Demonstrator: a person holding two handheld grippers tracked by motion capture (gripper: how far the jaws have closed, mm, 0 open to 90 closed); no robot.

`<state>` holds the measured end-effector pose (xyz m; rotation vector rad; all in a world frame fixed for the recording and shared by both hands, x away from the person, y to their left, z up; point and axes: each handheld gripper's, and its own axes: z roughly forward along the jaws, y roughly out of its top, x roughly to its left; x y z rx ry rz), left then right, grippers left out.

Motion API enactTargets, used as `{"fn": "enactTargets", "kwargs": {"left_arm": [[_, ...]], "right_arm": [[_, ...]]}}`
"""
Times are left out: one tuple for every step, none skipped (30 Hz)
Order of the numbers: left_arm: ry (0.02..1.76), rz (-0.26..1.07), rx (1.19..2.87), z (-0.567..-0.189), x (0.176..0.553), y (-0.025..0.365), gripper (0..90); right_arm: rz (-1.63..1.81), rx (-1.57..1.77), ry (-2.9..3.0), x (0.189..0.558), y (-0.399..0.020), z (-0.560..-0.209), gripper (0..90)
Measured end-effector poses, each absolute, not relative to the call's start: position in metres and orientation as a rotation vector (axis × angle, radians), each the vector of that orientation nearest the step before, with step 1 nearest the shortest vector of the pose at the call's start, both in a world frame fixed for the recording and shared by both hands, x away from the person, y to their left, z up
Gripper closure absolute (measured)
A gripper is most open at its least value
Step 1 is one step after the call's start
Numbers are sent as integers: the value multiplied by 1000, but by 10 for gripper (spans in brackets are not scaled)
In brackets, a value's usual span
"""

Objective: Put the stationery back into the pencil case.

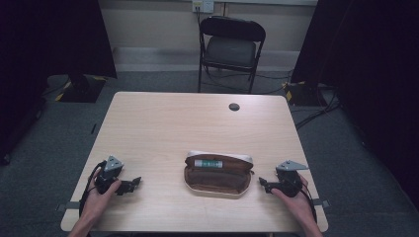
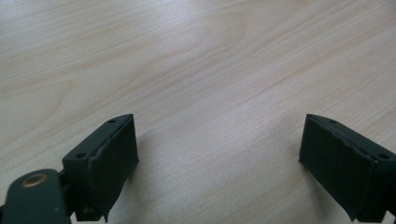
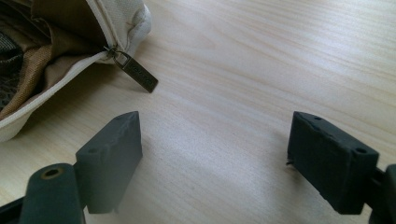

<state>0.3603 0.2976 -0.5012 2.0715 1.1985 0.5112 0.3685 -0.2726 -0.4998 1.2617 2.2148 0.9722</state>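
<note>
With the pencil case (image 1: 218,175) lying unzipped near the tabletop's (image 1: 163,128) front edge, a green-labelled tube (image 1: 207,163) inside, left gripper (image 1: 133,183) and right gripper (image 1: 263,183) flank it, jaws spread, empty; zipping shut likely remains.

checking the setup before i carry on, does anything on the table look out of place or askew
Nothing looks spilled or damaged. The pencil case lies unzipped and wide open in the middle of the table, with a green and white item resting inside. Its zipper pull lies flat on the wood. Both the left gripper and right gripper rest open beside it.
</note>
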Motion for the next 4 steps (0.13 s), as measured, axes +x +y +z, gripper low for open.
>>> {"fn": "enactTargets", "kwargs": {"left_arm": [[1193,517,2068,-503,361,297,84],[1195,520,2071,-503,361,297,59],[1206,509,2068,-503,362,296,43],[1201,515,2086,-503,363,296,27]], "right_arm": [[972,1263,2214,368,-273,-500,170],[971,1263,2214,368,-273,-500,168],[971,1265,2211,369,-273,-500,164],[969,1268,2210,369,-273,-500,161]]}}
